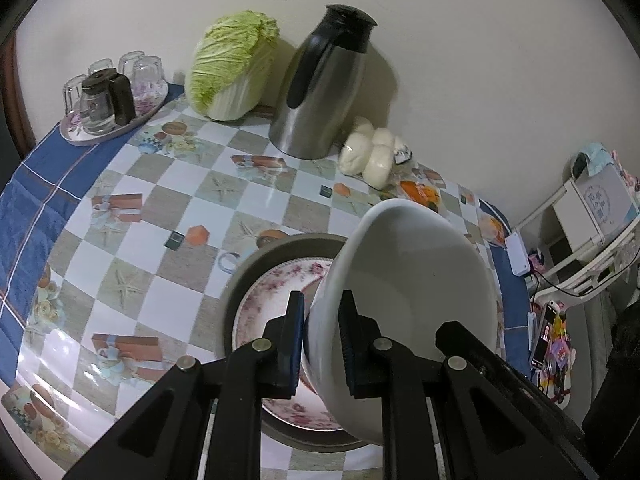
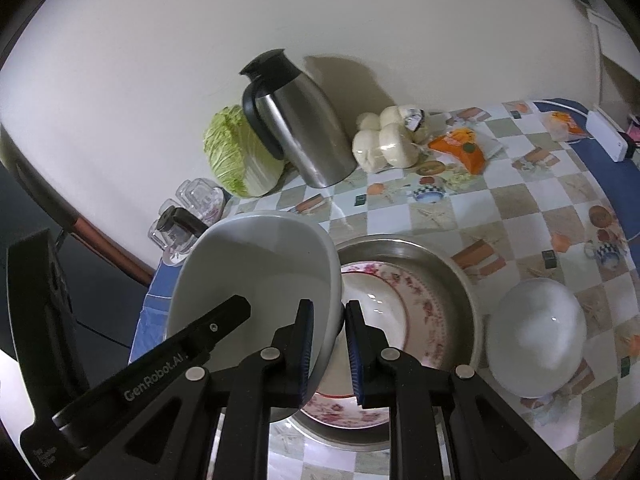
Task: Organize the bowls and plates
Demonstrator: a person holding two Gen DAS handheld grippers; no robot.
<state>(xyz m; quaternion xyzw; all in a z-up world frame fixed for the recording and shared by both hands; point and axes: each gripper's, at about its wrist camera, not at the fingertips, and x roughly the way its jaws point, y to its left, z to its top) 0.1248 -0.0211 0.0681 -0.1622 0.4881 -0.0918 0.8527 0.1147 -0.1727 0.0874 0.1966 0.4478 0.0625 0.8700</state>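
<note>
- Two claws are clamped on one white bowl: the left claw [image 1: 320,344] on one side of its rim, the right claw [image 2: 326,350] on the opposite side.
- The white bowl [image 1: 404,280] is held tilted in the air, above the floral plate [image 2: 416,312] lying inside the metal basin [image 2: 464,276].
- A second white bowl [image 2: 538,330] is seen upside down on the checked surface [image 1: 160,216], just beside the basin.
- The step in hand is judged to be the lifting of the bowl out of the basin.
- Next, a clear spot is called for, level lowering, and both grips released together.
</note>
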